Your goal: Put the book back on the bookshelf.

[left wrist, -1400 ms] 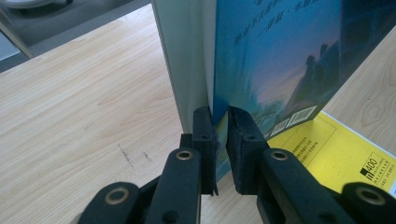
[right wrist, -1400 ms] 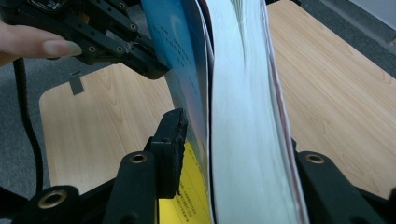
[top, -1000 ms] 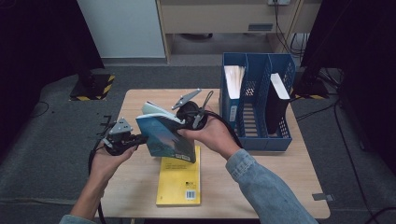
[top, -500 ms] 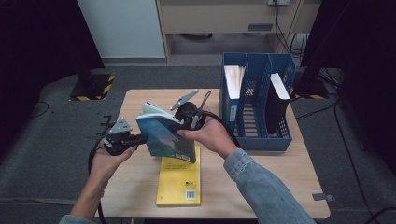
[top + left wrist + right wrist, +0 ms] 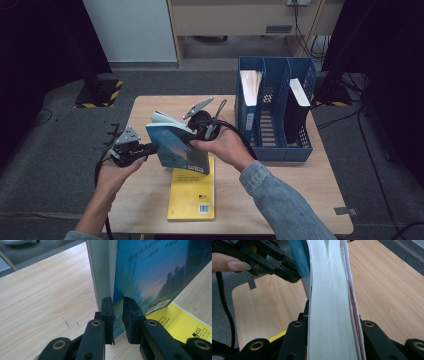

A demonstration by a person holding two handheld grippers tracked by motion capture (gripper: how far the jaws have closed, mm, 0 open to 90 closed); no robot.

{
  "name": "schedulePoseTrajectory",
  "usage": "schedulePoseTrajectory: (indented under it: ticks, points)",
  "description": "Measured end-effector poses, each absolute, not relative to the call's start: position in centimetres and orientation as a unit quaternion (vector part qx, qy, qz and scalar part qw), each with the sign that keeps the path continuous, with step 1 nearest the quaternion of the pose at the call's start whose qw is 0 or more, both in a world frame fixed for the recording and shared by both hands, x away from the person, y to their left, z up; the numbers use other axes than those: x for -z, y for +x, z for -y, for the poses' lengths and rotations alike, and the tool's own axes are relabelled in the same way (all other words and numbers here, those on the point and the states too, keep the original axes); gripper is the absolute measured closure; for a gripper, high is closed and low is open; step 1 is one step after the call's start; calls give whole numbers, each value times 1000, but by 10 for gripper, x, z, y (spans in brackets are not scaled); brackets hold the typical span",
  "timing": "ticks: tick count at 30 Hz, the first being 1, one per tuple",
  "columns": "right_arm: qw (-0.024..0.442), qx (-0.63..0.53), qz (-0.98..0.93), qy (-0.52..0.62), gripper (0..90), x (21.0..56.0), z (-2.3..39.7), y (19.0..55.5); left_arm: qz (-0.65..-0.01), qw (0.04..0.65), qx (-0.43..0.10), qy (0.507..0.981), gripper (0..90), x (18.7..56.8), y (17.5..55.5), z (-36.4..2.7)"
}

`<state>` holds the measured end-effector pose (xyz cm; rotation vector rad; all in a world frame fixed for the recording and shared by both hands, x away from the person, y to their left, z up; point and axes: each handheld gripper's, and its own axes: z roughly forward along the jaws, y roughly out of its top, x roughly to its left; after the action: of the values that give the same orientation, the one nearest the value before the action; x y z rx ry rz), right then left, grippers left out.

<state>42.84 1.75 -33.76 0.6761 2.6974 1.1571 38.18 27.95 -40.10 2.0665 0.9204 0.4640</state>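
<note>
I hold the blue book (image 5: 177, 147) upright above the middle of the desk (image 5: 150, 107), over a yellow book (image 5: 192, 192) lying near the front edge. My right gripper (image 5: 332, 330) has just closed its jaws across the page block, while my left gripper (image 5: 117, 312) pinches only the cover. With both grips set, I judge it ready for filing. The blue rack (image 5: 275, 147) at the right edge holds white papers (image 5: 250, 82) and a black folder (image 5: 295, 115).
</note>
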Motion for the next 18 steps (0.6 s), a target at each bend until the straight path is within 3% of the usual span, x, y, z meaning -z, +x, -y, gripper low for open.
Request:
schedulePoseTrajectory:
  ticks: [7,18]
  points:
    - [72,-386,-892,226,716,338,-18,428,-378,408,-197,808,665,409,375,-284]
    - [71,-394,-885,239,715,338,-16,430,-434,363,-217,795,313,457,371,-292]
